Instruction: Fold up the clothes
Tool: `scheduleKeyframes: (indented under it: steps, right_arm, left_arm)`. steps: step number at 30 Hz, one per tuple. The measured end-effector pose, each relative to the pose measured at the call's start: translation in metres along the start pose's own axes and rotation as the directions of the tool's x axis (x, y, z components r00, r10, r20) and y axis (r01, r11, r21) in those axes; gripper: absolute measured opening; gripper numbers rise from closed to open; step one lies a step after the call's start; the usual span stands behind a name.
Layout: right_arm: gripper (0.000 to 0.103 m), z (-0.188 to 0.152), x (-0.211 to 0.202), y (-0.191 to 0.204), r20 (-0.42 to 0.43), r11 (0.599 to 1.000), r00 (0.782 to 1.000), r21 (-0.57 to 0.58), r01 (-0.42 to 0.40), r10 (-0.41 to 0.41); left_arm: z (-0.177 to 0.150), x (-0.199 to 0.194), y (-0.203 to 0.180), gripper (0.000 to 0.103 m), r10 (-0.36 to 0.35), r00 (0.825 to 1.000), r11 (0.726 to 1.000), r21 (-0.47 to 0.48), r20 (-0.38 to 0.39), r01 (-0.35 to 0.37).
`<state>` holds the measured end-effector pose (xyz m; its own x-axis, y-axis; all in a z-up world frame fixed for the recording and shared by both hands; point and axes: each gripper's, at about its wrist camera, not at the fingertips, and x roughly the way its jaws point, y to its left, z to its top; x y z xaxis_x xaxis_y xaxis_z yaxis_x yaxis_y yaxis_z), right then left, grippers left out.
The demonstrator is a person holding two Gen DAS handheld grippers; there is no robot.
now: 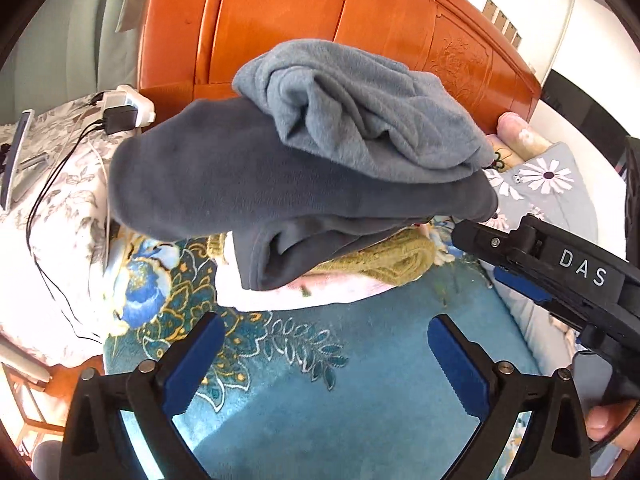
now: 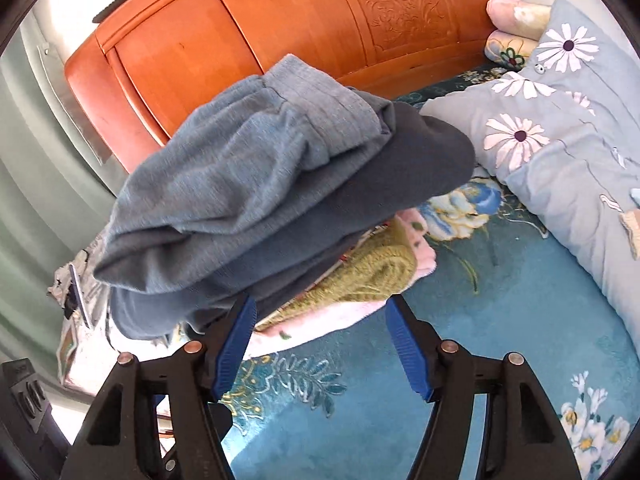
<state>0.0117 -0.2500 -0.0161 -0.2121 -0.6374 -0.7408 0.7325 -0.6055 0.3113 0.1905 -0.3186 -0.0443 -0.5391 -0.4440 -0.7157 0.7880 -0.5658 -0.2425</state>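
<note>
Stack of folded clothes on a bed, set near the orange wooden headboard [image 1: 280, 12] and resting on a teal floral bedspread [image 1: 360, 380]. Top item: light blue-grey fleece garment [image 1: 360, 108], loosely bunched, lying on the stack's upper surface toward the headboard side. Second item: dark grey fleece garment [image 1: 240, 184], folded, wider than the piece above it and overhanging the layers below on the left. Third item: olive-green knit [image 1: 384, 260], only its edge visible under the dark grey piece. Bottom item: pale pink fabric [image 1: 288, 296], touching the bedspread. Left gripper [image 1: 324, 356]: blue-padded fingers spread wide, empty, just short of the stack's near edge and apart from it. Right gripper [image 2: 320, 340]: fingers parted at a moderate width, holding nothing; the left pad lies over the stack's near lower edge in this view, contact cannot be told. In the left wrist view the right gripper's black body, lettered "DAS", reaches in from the right toward the stack's right-hand corner. Beside the stack, right: grey-blue quilt with white daisies [image 2: 560, 128]. Left of the stack: a white floral pillow [image 1: 60, 208] carrying a power strip with black cables [image 1: 124, 114].
</note>
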Motion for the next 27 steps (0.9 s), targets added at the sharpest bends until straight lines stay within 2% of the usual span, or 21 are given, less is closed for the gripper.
scheduleKeyframes:
  steps: [5, 8, 9, 11, 13, 17, 21, 27]
  right_arm:
    - [0.073, -0.028, -0.014, 0.002, 0.133, 0.992, 0.984, -0.026, 0.125, -0.121]
    - [0.073, -0.037, -0.024, 0.006, 0.213, 0.986, 0.964, -0.022, 0.168, -0.159]
    - [0.073, -0.04, -0.027, 0.007, 0.24, 0.983, 0.955, -0.019, 0.182, -0.172]
    - [0.074, -0.047, -0.033, 0.01, 0.292, 0.978, 0.936, -0.013, 0.209, -0.197]
    - [0.087, -0.053, -0.039, 0.012, 0.343, 0.972, 0.913, -0.006, 0.236, -0.22]
    - [0.091, -0.066, -0.051, 0.017, 0.441, 0.958, 0.858, 0.014, 0.288, -0.264]
    - [0.097, -0.072, -0.061, 0.025, 0.472, 0.956, 0.834, 0.078, 0.282, -0.284]
    - [0.097, -0.083, -0.073, 0.037, 0.51, 0.952, 0.805, 0.173, 0.251, -0.305]
  left_arm:
    - [-0.015, -0.009, -0.003, 0.103, 0.12, 0.991, 0.991, 0.05, 0.056, -0.123]
    - [-0.015, -0.014, 0.0, 0.103, 0.212, 0.973, 0.975, 0.046, 0.087, -0.216]
    - [-0.015, -0.017, 0.002, 0.103, 0.221, 0.969, 0.974, 0.033, 0.108, -0.226]
    - [-0.014, -0.026, 0.006, 0.103, 0.229, 0.96, 0.972, 0.01, 0.16, -0.234]
    - [-0.014, -0.032, 0.007, 0.103, 0.24, 0.952, 0.969, 0.01, 0.191, -0.246]
    - [-0.01, -0.043, 0.011, 0.103, 0.227, 0.942, 0.972, 0.005, 0.246, -0.236]
    - [-0.004, -0.054, 0.014, 0.103, 0.234, 0.921, 0.968, 0.017, 0.311, -0.252]
    - [-0.002, -0.064, 0.029, 0.103, 0.213, 0.914, 0.975, -0.007, 0.346, -0.224]
